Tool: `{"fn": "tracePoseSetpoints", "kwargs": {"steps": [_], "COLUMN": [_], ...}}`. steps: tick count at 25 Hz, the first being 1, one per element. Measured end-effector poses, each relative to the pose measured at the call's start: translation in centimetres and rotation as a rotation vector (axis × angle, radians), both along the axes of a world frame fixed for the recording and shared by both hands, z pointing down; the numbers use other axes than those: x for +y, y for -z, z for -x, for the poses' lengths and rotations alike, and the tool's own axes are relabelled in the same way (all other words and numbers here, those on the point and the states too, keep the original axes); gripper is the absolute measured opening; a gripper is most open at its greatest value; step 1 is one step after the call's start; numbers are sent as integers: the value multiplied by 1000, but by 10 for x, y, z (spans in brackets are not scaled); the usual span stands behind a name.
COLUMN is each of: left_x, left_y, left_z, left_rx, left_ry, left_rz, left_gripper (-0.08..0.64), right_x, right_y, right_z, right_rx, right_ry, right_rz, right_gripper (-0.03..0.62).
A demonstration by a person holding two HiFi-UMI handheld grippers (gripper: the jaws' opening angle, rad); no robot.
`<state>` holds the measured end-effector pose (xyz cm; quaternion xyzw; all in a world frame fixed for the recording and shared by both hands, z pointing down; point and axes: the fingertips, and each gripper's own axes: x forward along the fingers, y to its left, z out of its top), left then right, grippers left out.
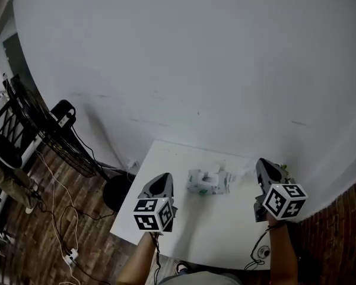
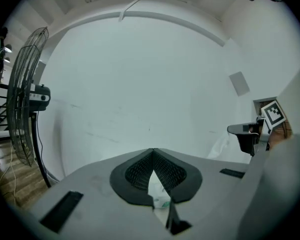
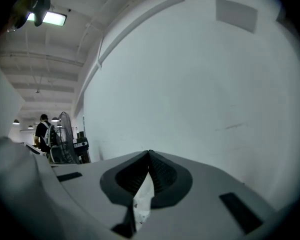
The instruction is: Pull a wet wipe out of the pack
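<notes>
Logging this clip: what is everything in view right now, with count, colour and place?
wipes pack: one, white with green print, middle of the table, between the two grippers, touched by neither.
table: one, white, against the wall.
wall: one, white, behind the table.
fan: one, black, standing on the floor left of the table.
power strip: one, white, on the wooden floor at lower left, among loose cables.
bystander: one, dark clothes, far off beside the fan.
left gripper: one, grey, held over the table's left side, jaws together.
right gripper: one, grey, over the table's right side, jaws together.
</notes>
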<state>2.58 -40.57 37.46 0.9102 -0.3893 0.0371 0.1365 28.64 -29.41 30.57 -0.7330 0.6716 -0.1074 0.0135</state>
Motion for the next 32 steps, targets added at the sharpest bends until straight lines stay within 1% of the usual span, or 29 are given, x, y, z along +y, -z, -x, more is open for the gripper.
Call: {"fn": "tracePoseSetpoints", "kwargs": {"steps": [5, 8, 11, 14, 18, 20, 24, 32], "left_x": [-12, -15, -15, -14, -11, -11, -11, -8], "left_y": [16, 18, 14, 9, 3, 2, 0, -5], "left_z": [-22, -29, -35, -38, -39, -38, -34, -29], "left_rx": [4, 5, 1, 0, 0, 3, 3, 2], "left_ry": [-22, -24, -29, -31, -30, -26, -15, -4], "left_rz": [-36, -42, -38, -28, -18, -17, -13, -3], "left_gripper": [3, 3, 3, 4, 3, 3, 3, 3], "right_x": [42, 62, 72, 75, 76, 74, 70, 64], "right_y": [-4, -15, -30, -39, -44, -44, -42, -42], "right_z": [-22, -30, -34, -34, -31, -28, -19, -11], "right_rx": [8, -38, -83, -110, -124, -117, -62, -79], "right_ry": [-156, -222, -251, -259, -258, -247, -223, -192], "right_rz": [-68, -93, -88, -82, -78, -74, -57, -57], "right_gripper": [2, 2, 2, 3, 3, 3, 2, 2]}}
